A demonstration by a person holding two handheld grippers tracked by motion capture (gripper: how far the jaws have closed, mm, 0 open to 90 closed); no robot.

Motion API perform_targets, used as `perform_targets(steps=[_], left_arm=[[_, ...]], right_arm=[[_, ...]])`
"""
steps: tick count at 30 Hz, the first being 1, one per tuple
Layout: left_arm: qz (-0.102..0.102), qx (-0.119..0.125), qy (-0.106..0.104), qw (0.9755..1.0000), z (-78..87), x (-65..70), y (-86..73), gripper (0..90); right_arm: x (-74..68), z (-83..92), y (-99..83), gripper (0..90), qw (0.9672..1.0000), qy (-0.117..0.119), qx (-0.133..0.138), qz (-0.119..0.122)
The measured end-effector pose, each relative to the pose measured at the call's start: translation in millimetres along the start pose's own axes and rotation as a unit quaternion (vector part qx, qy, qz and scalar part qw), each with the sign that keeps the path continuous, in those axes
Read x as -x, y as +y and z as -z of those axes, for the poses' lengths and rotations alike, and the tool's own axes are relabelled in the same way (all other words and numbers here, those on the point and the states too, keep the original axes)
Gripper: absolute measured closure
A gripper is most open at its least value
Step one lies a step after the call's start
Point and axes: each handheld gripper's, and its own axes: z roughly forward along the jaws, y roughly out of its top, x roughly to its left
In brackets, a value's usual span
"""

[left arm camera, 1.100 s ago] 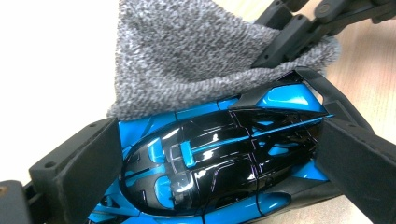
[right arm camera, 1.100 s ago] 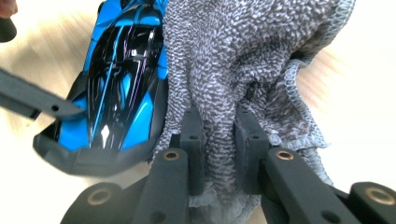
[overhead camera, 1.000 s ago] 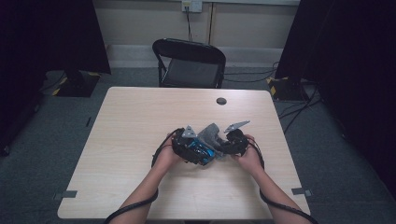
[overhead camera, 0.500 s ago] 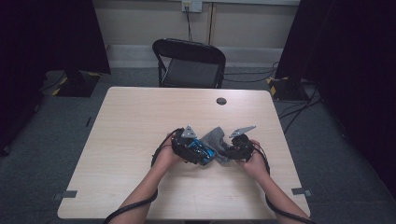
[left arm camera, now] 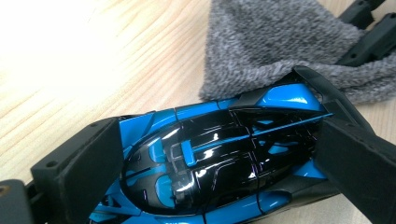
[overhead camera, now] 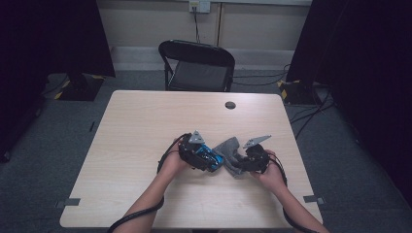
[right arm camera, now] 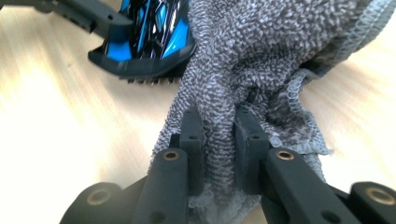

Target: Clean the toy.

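A glossy blue and black toy car (left arm camera: 219, 158) sits between the jaws of my left gripper (left arm camera: 219, 163), which is shut on its two sides. In the high view that gripper (overhead camera: 209, 160) holds the car (overhead camera: 210, 158) at the table's middle front. My right gripper (right arm camera: 219, 140) is shut on a bunched fold of grey terry cloth (right arm camera: 252, 60). The cloth (left arm camera: 280, 51) lies against the car's end and drapes onto the table. In the high view the right gripper (overhead camera: 245, 162) sits just right of the cloth (overhead camera: 232, 156). The car's end (right arm camera: 149, 42) pokes out at the cloth's left.
The light wooden table (overhead camera: 145, 121) has a round black cable grommet (overhead camera: 230, 105) near its far edge. A black folding chair (overhead camera: 197, 65) stands behind the table. Dark curtains flank the room, and cables lie on the floor at right.
The right gripper with the cloth has slid slightly right and toward the front edge. The left gripper and the car have stayed put.
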Motion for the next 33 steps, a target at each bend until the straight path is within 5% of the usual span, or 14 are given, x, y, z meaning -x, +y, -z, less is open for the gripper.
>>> perform_targets(steps=[24, 33], left_arm=[[-0.001, -0.002, 0.0, 1.0, 0.2, -0.3, 0.5, 1.8], [-0.002, -0.005, 0.0, 1.0, 0.3, -0.4, 1.3, 1.8]], right_arm=[[-3.6, 30.7, -29.3, 76.5, 0.9999, 0.008, -0.009, 0.0], [2.9, 47.5, -31.0, 76.5, 0.9999, -0.002, 0.01, -0.01]])
